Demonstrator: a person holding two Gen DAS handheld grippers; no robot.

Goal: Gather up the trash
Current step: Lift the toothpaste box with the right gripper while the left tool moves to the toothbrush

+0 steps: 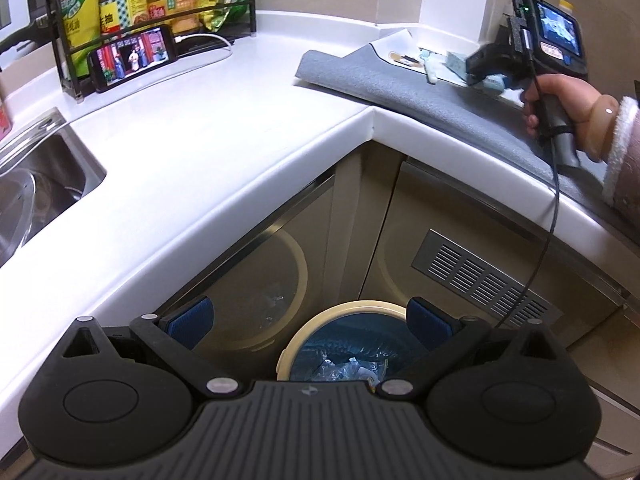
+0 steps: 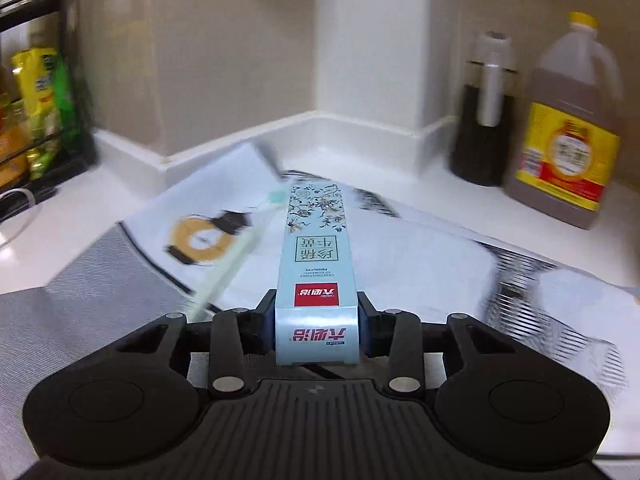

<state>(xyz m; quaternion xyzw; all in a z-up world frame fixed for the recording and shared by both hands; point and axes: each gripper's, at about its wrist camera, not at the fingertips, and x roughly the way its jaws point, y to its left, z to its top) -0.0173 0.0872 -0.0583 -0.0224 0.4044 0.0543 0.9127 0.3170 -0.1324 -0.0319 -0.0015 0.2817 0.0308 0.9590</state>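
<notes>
A long light-blue carton (image 2: 316,256) with a flower print and a red label lies lengthwise on a printed paper sheet (image 2: 400,256) over a grey mat (image 2: 80,280). My right gripper (image 2: 316,312) is shut on the carton's near end, its pads pressing both sides. A pale green stick-like item (image 2: 236,256) lies just left of the carton. In the left wrist view the right gripper (image 1: 486,70) is at the counter's far right with the carton (image 1: 494,80) in it. My left gripper (image 1: 310,320) hangs open and holds nothing, above a cream-rimmed bin (image 1: 344,306) with a blue liner and clear wrappers inside.
A dark bottle (image 2: 484,120) and a brown jug (image 2: 568,136) stand at the back right of the counter. A black rack of bottles (image 1: 152,4), a phone (image 1: 134,56) with its cable and a steel sink (image 1: 44,172) sit to the left. Cabinet doors (image 1: 460,248) stand behind the bin.
</notes>
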